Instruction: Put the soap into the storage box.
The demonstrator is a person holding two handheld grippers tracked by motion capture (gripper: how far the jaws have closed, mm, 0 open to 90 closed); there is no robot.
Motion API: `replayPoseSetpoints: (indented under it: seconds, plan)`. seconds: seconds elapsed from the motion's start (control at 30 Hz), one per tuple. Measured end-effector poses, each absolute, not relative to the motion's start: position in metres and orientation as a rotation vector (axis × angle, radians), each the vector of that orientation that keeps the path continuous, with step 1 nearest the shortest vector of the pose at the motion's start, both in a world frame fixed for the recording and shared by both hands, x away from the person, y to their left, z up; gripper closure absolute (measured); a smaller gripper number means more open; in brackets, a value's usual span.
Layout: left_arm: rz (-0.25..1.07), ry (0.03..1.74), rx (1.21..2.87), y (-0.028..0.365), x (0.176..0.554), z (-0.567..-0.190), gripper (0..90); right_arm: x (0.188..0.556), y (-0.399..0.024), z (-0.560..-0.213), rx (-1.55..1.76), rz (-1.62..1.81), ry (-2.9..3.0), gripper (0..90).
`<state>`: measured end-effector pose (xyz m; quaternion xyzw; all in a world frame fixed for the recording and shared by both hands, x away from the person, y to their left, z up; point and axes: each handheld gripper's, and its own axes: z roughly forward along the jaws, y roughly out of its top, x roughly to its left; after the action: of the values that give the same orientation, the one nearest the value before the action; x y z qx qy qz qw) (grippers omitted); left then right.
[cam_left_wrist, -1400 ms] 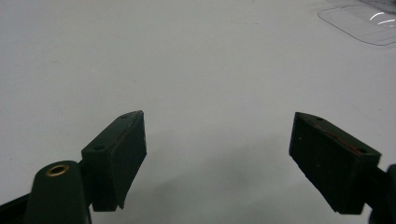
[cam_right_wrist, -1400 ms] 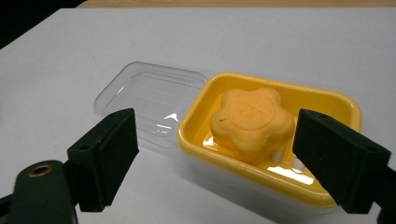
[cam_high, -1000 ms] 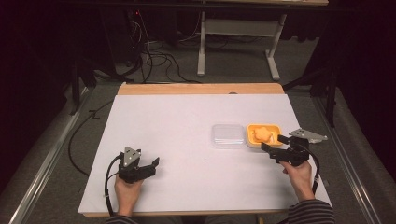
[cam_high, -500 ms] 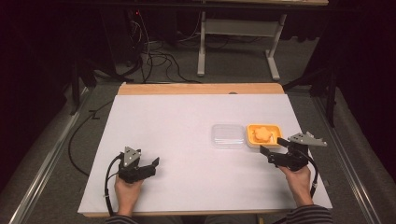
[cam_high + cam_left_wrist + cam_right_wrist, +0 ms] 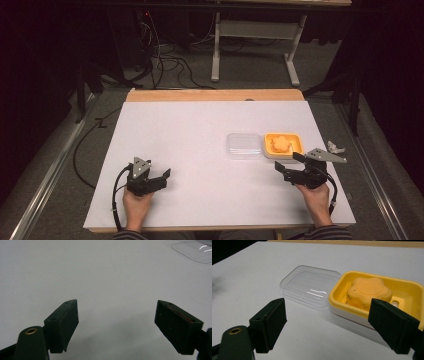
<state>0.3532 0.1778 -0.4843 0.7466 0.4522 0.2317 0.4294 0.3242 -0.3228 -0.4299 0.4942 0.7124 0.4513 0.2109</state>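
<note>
A yellow soap dish (image 5: 299,145) (image 5: 337,293) sits at the table's right and holds an orange flower-shaped soap (image 5: 282,144) (image 5: 368,291). A clear plastic lid (image 5: 244,145) (image 5: 310,286) (image 5: 195,251) lies flat beside it on the left, touching it. My right gripper (image 5: 287,161) (image 5: 327,311) hovers just in front of the dish. It is open, its jaws have just been closing slightly, and nothing is between them. My left gripper (image 5: 165,177) (image 5: 116,312) rests open over bare white tabletop at the near left.
The white table has a wooden far edge (image 5: 215,95). A small crumpled white scrap (image 5: 335,147) lies at the table's right edge. On the floor beyond are cables (image 5: 165,62) and a grey desk frame (image 5: 255,30).
The right gripper has drawn back slightly from the dish toward the person, and its jaws stand a little narrower. The left gripper has kept still.
</note>
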Motion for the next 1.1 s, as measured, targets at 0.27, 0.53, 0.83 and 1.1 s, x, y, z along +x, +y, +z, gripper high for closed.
replayPoseSetpoints:
  seconds: [0.27,0.53,0.83,1.1]
  plan:
    - [0.58,1.128,1.864,0.178,0.353,-0.484,19.7,0.319,-0.316,-0.432,1.367,1.266,1.981,16.4]
    - [0.582,1.128,1.861,0.178,0.353,-0.484,19.7,0.317,-0.311,-0.433,1.356,1.264,1.992,17.4]
    - [0.581,1.127,1.857,0.178,0.353,-0.484,19.6,0.315,-0.302,-0.437,1.346,1.273,2.005,18.8]
    - [0.582,1.124,1.86,0.178,0.353,-0.484,19.4,0.314,-0.295,-0.439,1.321,1.267,2.03,20.2]
